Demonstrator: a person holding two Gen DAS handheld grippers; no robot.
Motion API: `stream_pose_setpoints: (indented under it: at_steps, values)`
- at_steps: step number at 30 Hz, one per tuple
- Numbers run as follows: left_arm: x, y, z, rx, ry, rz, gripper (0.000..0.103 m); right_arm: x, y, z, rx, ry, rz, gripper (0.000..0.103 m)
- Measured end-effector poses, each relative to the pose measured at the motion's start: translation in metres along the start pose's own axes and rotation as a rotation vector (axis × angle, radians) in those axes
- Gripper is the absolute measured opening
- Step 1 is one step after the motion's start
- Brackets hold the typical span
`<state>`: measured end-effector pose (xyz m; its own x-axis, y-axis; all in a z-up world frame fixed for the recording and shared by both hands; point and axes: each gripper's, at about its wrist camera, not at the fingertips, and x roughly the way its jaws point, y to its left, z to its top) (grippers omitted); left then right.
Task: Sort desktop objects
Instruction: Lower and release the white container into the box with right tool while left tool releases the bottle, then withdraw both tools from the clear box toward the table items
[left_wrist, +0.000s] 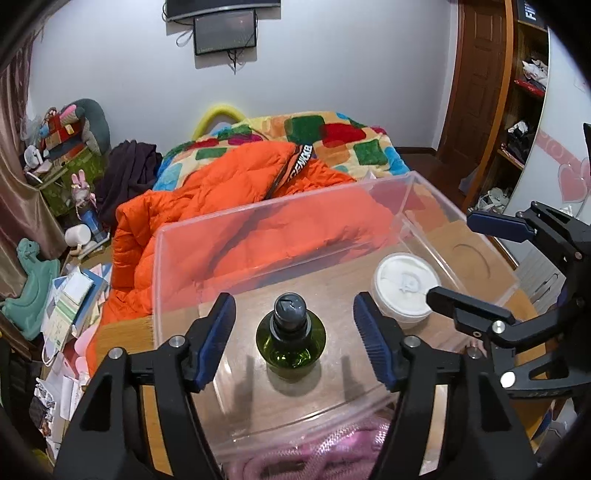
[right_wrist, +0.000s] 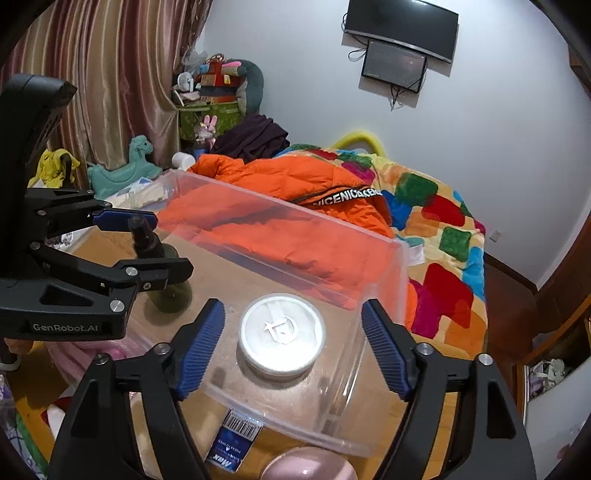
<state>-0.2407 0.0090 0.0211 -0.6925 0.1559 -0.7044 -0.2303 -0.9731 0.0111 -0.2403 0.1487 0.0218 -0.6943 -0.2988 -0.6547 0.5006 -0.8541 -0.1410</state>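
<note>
Surface: wooden table (right_wrist: 436, 413) bearing a clear plastic bin (left_wrist: 177, 236).
Room: beyond the bin, a bed with orange jacket (left_wrist: 221, 184) – curtain at the side.
Green bottle (left_wrist: 291, 338): upright inside the bin.
White jar (right_wrist: 282, 334): inside the bin, beside the bottle.
Left gripper (left_wrist: 294, 341): jaws wide, flanking the bottle, pads clear of it.
Right gripper (right_wrist: 293, 349): jaws wide around the jar – no contact.
</note>
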Motion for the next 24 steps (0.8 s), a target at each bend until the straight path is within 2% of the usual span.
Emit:
stream_pose_setpoints:
  at_steps: [5,11,13,17,24]
  values:
    - [-0.019,-0.004,-0.002,0.013,-0.036,0.035,0.071,-0.016,-0.001,-0.004,0.008,-0.017,-0.002,0.078]
    - [-0.053,-0.008,-0.008,0.027,-0.115,0.074,0.082,-0.041,-0.002,-0.012,0.022,-0.039,-0.016,0.082]
    - [-0.063,-0.01,-0.01,0.037,-0.14,0.084,0.089,-0.048,-0.002,-0.014,0.024,-0.045,-0.025,0.082]
    - [-0.085,-0.014,-0.017,0.053,-0.185,0.102,0.092,-0.063,-0.001,-0.02,0.026,-0.054,-0.04,0.082]
    - [-0.113,-0.009,-0.029,0.029,-0.219,0.113,0.094,-0.086,0.003,-0.034,0.052,-0.078,-0.073,0.084]
